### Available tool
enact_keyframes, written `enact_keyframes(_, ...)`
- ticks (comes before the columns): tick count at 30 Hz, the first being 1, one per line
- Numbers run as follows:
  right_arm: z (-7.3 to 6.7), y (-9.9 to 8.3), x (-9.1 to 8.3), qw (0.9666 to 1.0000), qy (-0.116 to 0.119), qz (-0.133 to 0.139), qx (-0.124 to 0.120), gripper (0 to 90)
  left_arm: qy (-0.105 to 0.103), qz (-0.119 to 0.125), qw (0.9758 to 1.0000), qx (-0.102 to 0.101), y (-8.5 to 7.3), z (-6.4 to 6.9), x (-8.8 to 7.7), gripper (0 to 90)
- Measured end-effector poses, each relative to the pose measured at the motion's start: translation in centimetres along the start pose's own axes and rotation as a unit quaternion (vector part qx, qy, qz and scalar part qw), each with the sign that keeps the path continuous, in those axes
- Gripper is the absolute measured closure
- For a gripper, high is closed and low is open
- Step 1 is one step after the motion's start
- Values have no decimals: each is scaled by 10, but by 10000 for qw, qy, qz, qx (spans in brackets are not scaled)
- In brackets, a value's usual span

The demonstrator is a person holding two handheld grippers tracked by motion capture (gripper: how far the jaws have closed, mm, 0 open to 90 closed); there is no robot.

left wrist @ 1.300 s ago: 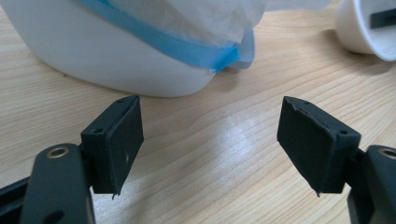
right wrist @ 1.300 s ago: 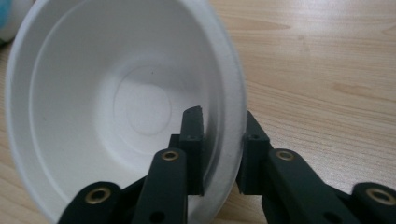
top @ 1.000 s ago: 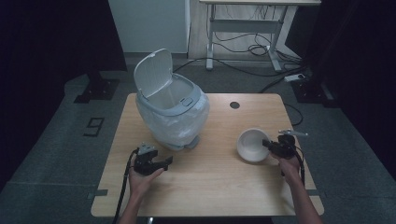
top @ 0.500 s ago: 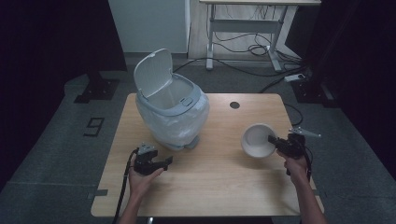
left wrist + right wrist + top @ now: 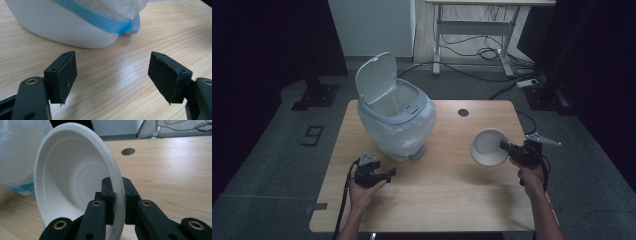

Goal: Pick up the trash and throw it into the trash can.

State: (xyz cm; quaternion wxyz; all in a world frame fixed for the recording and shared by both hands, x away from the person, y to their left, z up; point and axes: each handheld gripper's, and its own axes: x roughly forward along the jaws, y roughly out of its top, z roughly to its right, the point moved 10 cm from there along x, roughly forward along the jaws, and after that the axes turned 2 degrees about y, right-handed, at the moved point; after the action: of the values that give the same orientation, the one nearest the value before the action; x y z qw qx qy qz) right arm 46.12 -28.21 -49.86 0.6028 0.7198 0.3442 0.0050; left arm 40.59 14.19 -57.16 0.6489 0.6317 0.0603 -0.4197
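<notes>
High view showed a wooden table [image 5: 447,200] with a white lidded trash bin [image 5: 396,120] standing toward its far left part, its flip lid [image 5: 374,79] raised and a clear plastic liner [image 5: 412,131] draped over the body. To the right of the bin, well apart from it, a white disposable bowl [image 5: 486,147] hung clear of the tabletop, tipped so that its hollow faced up and toward the bin. The right gripper [image 5: 506,146] was clamped on the bowl's rim at the side nearest the person's right hand [image 5: 530,172]; in the right gripper view the two black jaws pinched the rim of the bowl [image 5: 75,185] from either face, the bowl stood on edge, and the lined bin [image 5: 18,152] lay beyond it to the left. So the bowl lay directly ahead of that gripper, between it and the bin, and the bin's open mouth lay leftward and farther across the table, which I judged to be the direction that any carry of the bowl would have to take. The right hand was plainly the one placed for this. The left gripper [image 5: 387,173] rested near the table's front edge just before the bin, its jaws spread with nothing between them; the left gripper view showed bare wood between the pads [image 5: 63,75] and the bin's base [image 5: 65,32] just ahead.
</notes>
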Motion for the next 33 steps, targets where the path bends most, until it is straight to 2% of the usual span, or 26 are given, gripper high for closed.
enact_keyframes(5, -8, 12, -6, 9998, 88, 171, -52, 825, -9, -13, 10000, -7, -1, 0, 1, 230)
enact_keyframes(15, -26, 32, -12, 9990, 223, 325, -215, 825, 46, 42, 10000, -14, 2, 0, -2, 230)
enact_keyframes(25, -47, 54, -11, 9976, 305, 380, -483, 825, -1, 6, 10000, 8, 1, 2, -1, 236)
enact_keyframes(33, -56, 67, -11, 9968, 378, 496, -502, 825, -39, 20, 10000, -6, 1, 3, -1, 246)
